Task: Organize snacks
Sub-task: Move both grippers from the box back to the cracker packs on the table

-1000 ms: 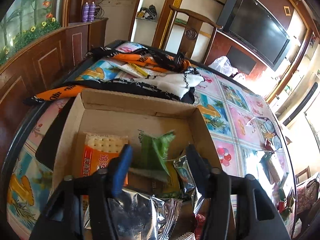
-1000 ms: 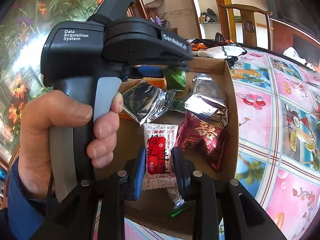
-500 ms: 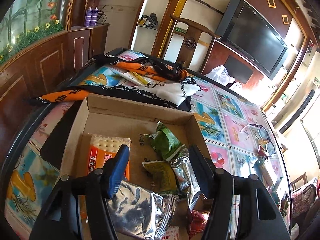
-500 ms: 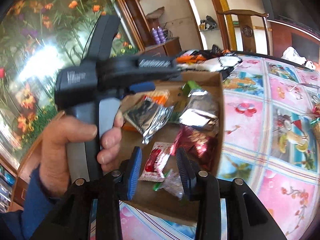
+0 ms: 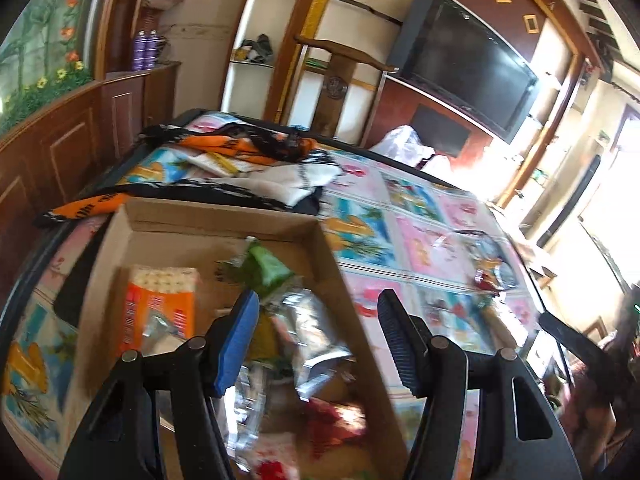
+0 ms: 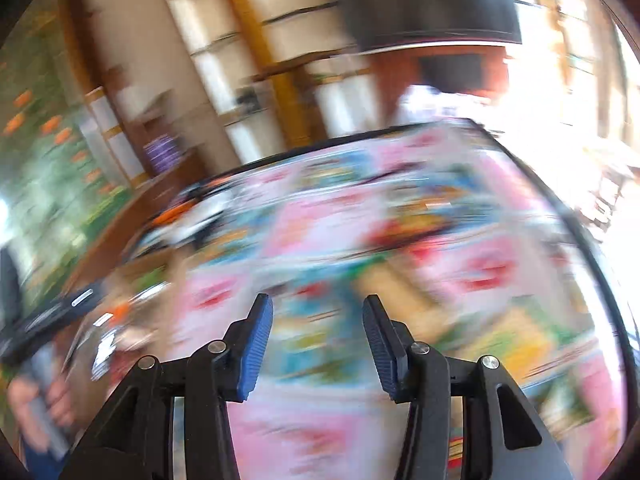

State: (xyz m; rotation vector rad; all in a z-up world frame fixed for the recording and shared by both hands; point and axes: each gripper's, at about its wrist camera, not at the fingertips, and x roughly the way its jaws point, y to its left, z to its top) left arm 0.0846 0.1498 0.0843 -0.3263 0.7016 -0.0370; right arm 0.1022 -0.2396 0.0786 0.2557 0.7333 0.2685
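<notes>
Snacks (image 5: 288,320) sit in box (image 5: 224,222) on desk (image 5: 424,236). Left hand-held gripper (image 5: 320,344) partly open above them, nothing between jaws. Right hand-held gripper (image 6: 316,344) over desk, jaws just been opening, empty; view badly blurred.

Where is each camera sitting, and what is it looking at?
Left wrist view: it sits on the left hand-held gripper, looking down into the cardboard box of snacks; its two fingers show, open and empty.
Right wrist view: it sits on the right hand-held gripper, facing the patterned table, all blurred; its fingers show, jaws just opening with nothing between them, and the person's other hand at the left edge.
Both views share the table, the shelves and the dark TV.
</notes>
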